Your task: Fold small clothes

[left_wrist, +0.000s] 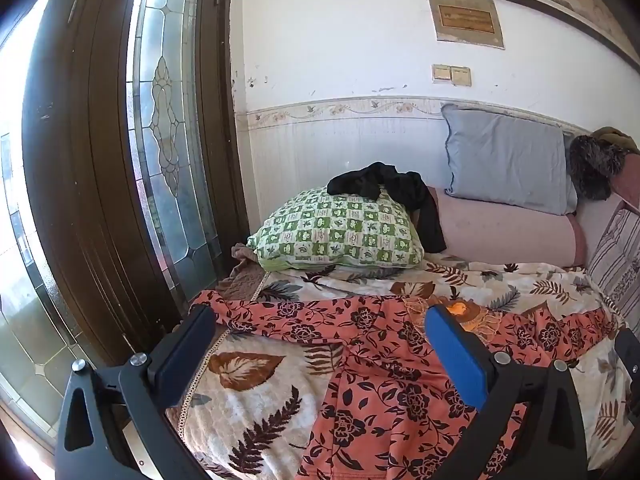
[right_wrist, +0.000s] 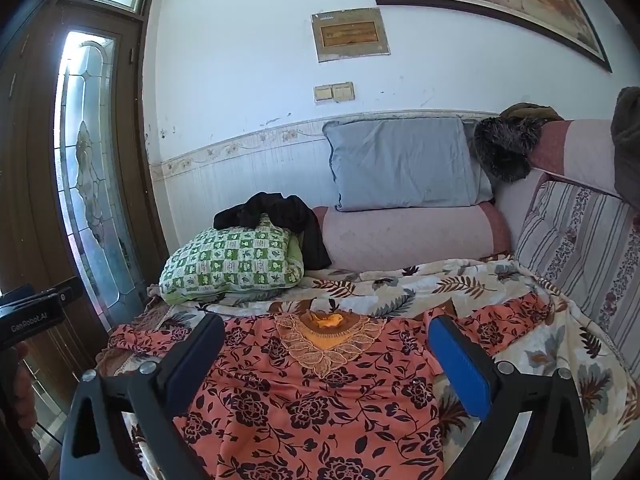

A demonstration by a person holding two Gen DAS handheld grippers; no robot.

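Bed w/ leaf blanket; orange floral top lies spread on it, collar far side. Left gripper & right gripper both spread wide, holding nothing. Best: pinch sleeve edges evenly, fold inward flat.

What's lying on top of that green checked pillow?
A crumpled black garment lies on the green checked pillow, one end hanging down its right side. What sort of garment it is, and anything beneath it, cannot be seen.
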